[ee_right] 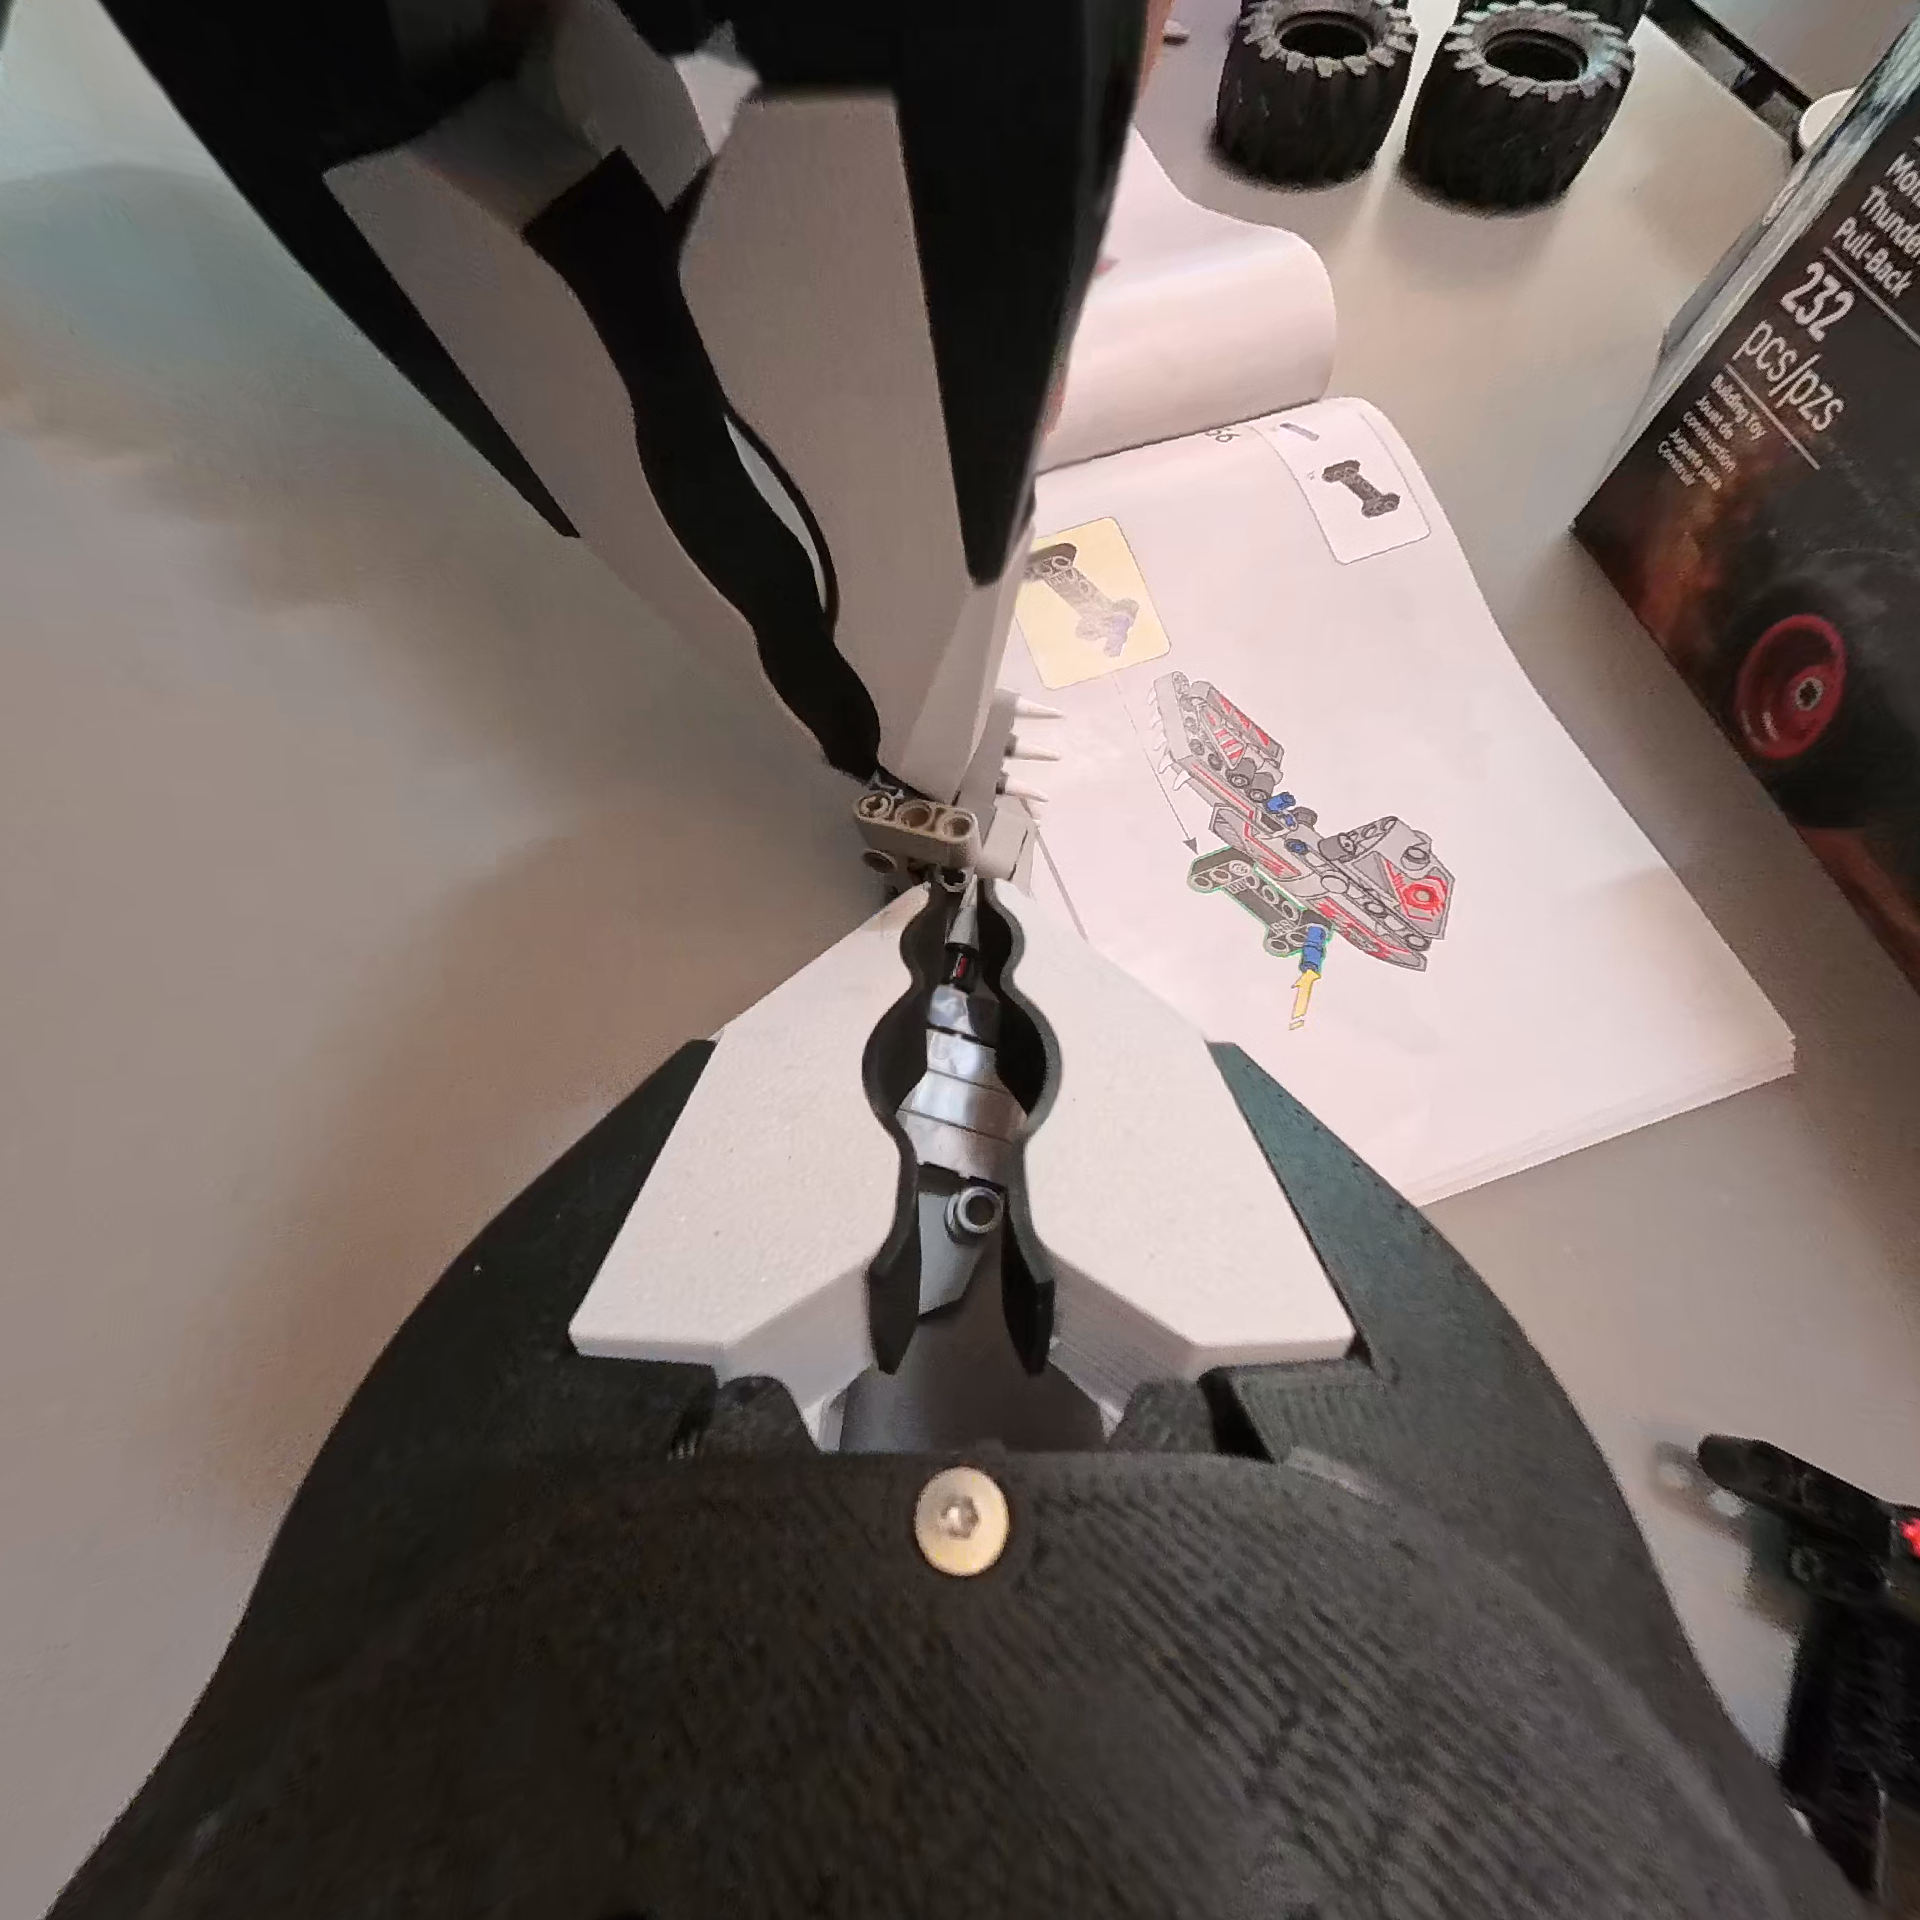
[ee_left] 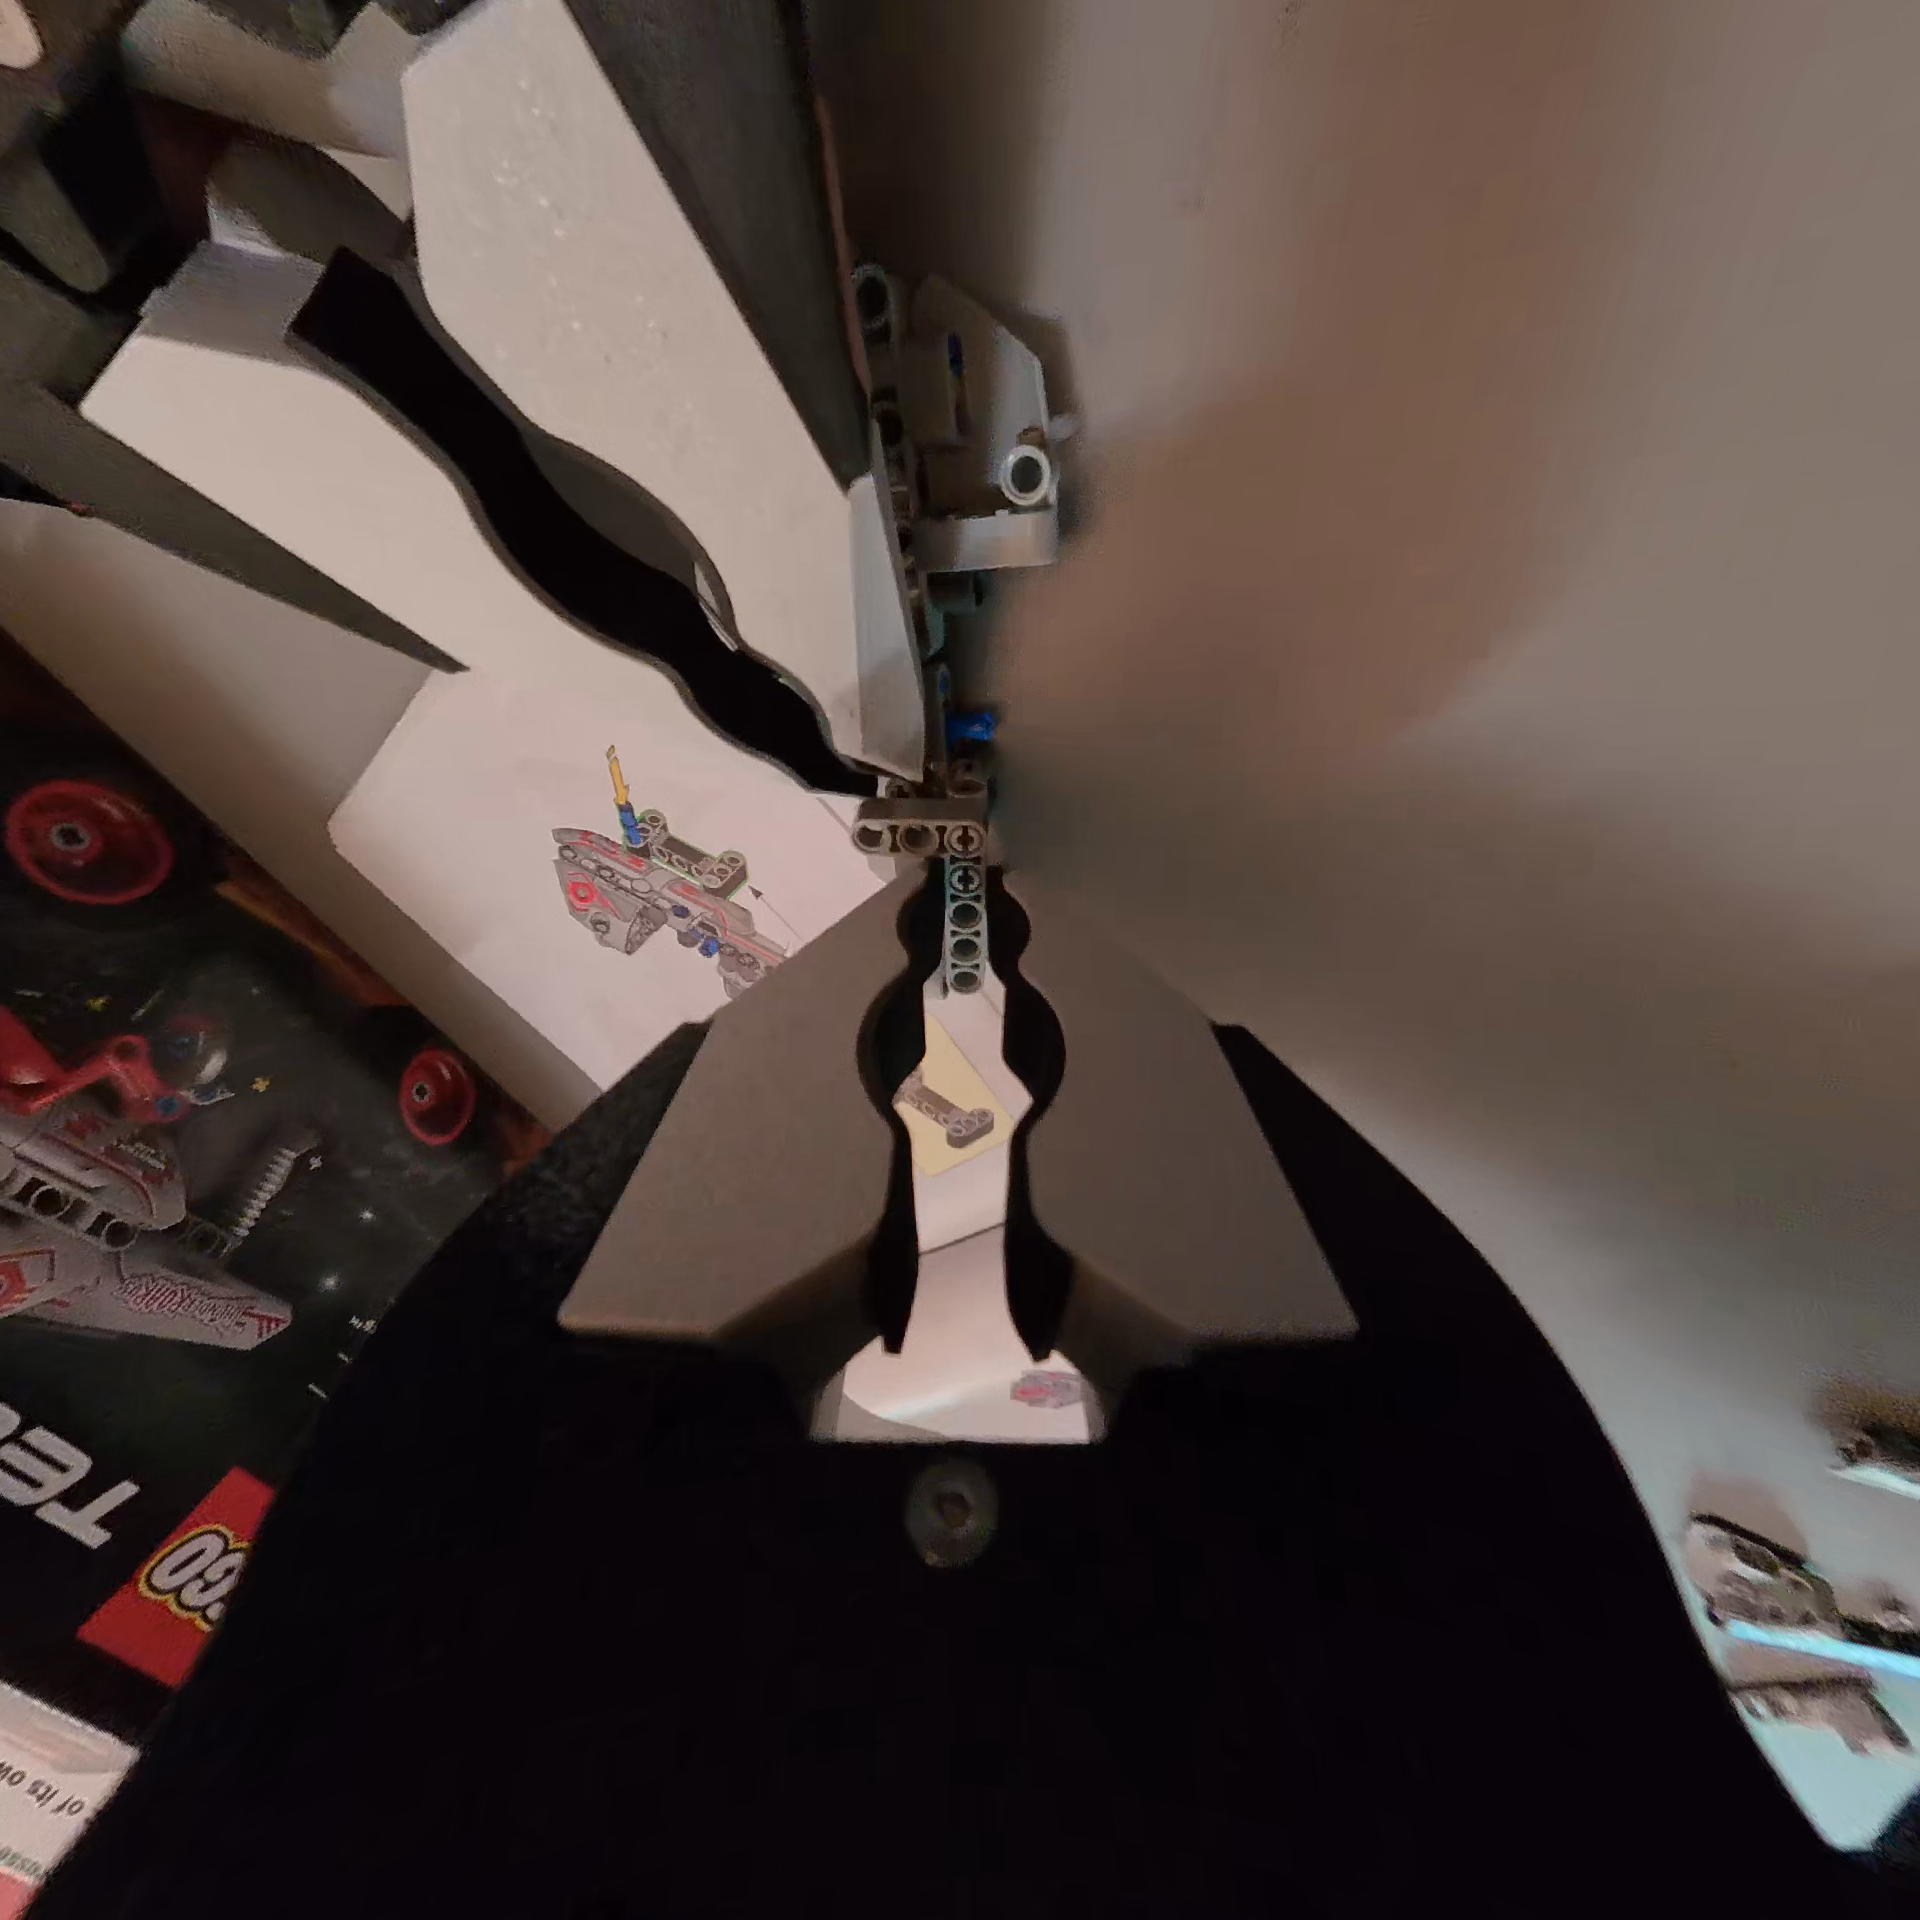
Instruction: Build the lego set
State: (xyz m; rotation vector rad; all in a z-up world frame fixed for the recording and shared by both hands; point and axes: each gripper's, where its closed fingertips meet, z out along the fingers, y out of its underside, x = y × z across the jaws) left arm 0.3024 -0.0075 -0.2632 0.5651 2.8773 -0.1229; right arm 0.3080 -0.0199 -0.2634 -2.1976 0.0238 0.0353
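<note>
— Lego beam [ee_left: 964, 933]: where is it?
— Pinched in your left gripper [ee_left: 961, 914], meeting the grey assembly [ee_right: 961, 1070] your right gripper [ee_right: 961, 925] clamps above the instruction booklet [ee_right: 1455, 831].
— And the joint?
— Hidden behind your fingertips.

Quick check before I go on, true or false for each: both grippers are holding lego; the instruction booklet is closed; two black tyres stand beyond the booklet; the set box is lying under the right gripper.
1. Both grippers hold lego. True: the left gripper is shut on a grey holed beam, and the right gripper is shut on the grey body assembly.
2. The instruction booklet is closed. False: it lies open on the table, showing a build diagram.
3. Two black tyres stand beyond the booklet. True.
4. The set box lies under the right gripper. False: it stands off to the gripper's right, beside the booklet.
</note>
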